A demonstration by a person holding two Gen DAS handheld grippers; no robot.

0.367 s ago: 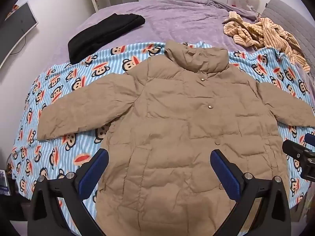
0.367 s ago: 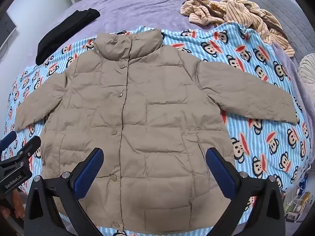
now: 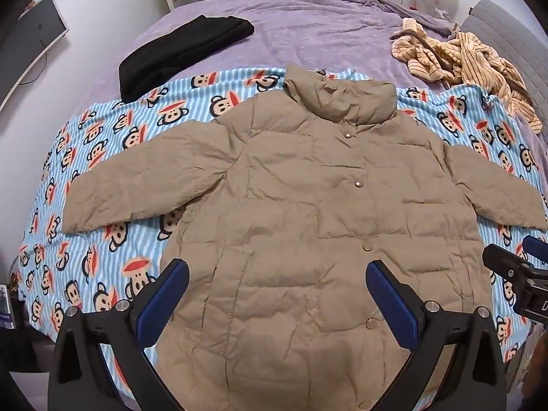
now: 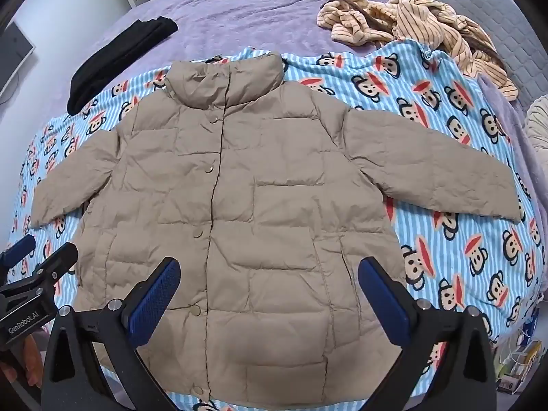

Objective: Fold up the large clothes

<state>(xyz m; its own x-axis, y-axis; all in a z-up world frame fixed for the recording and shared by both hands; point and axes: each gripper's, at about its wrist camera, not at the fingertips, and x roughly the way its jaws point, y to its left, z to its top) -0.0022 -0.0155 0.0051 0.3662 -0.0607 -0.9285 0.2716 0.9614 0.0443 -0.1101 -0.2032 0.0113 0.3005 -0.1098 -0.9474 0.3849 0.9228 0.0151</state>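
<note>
A tan quilted puffer jacket (image 3: pixel 308 205) lies flat and face up on a blue striped monkey-print blanket (image 3: pixel 113 157), collar away from me, both sleeves spread out. It also shows in the right wrist view (image 4: pixel 274 198). My left gripper (image 3: pixel 277 294) is open and empty, hovering above the jacket's lower left part. My right gripper (image 4: pixel 269 291) is open and empty above the jacket's lower right part. The right gripper shows at the right edge of the left wrist view (image 3: pixel 513 267); the left gripper shows at the left edge of the right wrist view (image 4: pixel 37 274).
The blanket (image 4: pixel 462 239) lies on a purple bed cover (image 3: pixel 325 30). A folded black garment (image 3: pixel 181 54) lies at the back left. A crumpled striped beige garment (image 3: pixel 462 58) lies at the back right. A grey headboard (image 4: pixel 496 17) stands on the right. A monitor (image 3: pixel 30 44) leans on the left wall.
Both grippers have shifted only slightly over the jacket's hem. The jacket has not moved.
</note>
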